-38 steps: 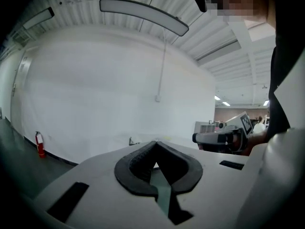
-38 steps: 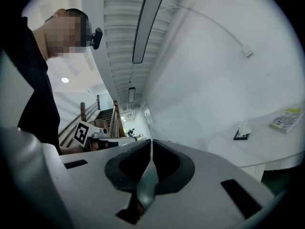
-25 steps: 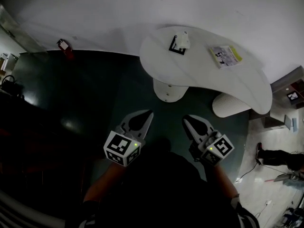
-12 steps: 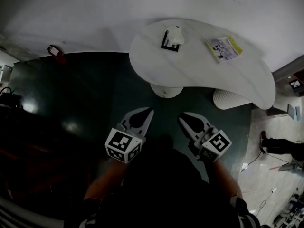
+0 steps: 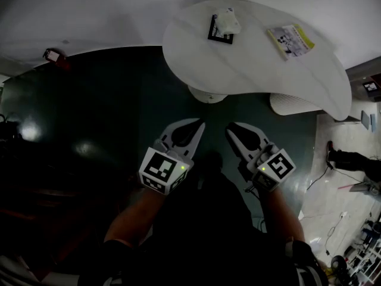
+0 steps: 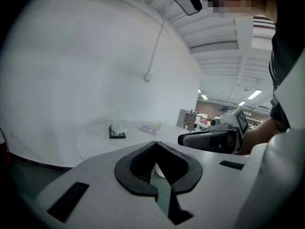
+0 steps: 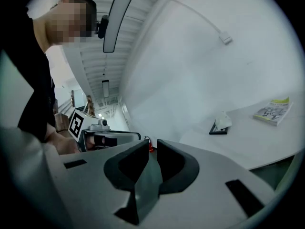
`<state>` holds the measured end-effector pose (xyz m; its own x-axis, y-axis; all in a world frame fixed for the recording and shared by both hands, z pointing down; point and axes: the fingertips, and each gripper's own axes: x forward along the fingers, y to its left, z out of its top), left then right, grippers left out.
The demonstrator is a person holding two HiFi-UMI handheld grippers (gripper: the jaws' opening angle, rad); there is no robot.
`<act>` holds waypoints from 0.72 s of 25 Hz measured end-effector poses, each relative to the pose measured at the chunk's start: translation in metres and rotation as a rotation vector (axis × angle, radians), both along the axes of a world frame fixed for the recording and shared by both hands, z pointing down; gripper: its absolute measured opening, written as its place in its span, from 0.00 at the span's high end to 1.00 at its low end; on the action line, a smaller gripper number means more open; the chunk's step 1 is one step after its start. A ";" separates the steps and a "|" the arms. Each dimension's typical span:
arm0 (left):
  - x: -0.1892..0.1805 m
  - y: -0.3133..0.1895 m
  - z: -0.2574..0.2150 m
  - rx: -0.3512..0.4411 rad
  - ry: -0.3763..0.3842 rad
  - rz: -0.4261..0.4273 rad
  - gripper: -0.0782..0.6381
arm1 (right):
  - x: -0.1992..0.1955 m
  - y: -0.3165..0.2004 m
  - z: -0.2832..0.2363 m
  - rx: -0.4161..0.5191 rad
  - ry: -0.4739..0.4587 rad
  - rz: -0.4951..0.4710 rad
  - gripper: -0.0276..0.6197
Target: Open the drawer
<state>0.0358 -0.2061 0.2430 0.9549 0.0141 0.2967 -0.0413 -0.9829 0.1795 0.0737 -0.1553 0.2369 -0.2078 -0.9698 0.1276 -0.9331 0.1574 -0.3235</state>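
No drawer shows in any view. In the head view my left gripper and right gripper hang side by side over a dark green floor, pointing at a white curved table. The left gripper view has the left gripper shut, its tips touching with nothing between them. My right gripper is shut but for a thin slit at the tips and holds nothing. Each gripper appears in the other's view: the right gripper and the left gripper.
On the table lie a black-framed pad with a white packet and a booklet. The table's round base stands just ahead. A white ribbed stool sits at the right, a red extinguisher by the wall.
Both grippers have edged forward toward the table, which now sits higher in the head view. Their jaws look the same as before.
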 end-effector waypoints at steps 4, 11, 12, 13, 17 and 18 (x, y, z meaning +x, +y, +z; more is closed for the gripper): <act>-0.011 -0.009 0.018 0.014 -0.019 0.033 0.87 | -0.004 -0.017 0.014 0.006 -0.017 0.038 0.93; -0.007 -0.019 0.087 0.024 -0.058 0.033 0.87 | 0.004 -0.035 0.082 -0.014 0.017 0.016 0.93; -0.003 -0.019 0.099 0.026 -0.056 0.031 0.87 | 0.006 -0.036 0.095 -0.013 0.023 0.011 0.93; 0.002 -0.019 0.111 0.032 -0.055 0.030 0.87 | 0.009 -0.035 0.108 -0.012 0.026 0.010 0.93; 0.026 -0.023 0.165 0.031 -0.034 0.040 0.87 | 0.027 -0.031 0.166 -0.023 0.037 0.028 0.93; 0.032 -0.025 0.178 0.027 -0.024 0.043 0.87 | 0.031 -0.031 0.181 -0.028 0.046 0.029 0.93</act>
<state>0.0679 -0.2313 0.4208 0.9461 0.0464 0.3207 -0.0033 -0.9883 0.1525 0.1051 -0.1866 0.4179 -0.1730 -0.9712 0.1638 -0.9511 0.1215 -0.2840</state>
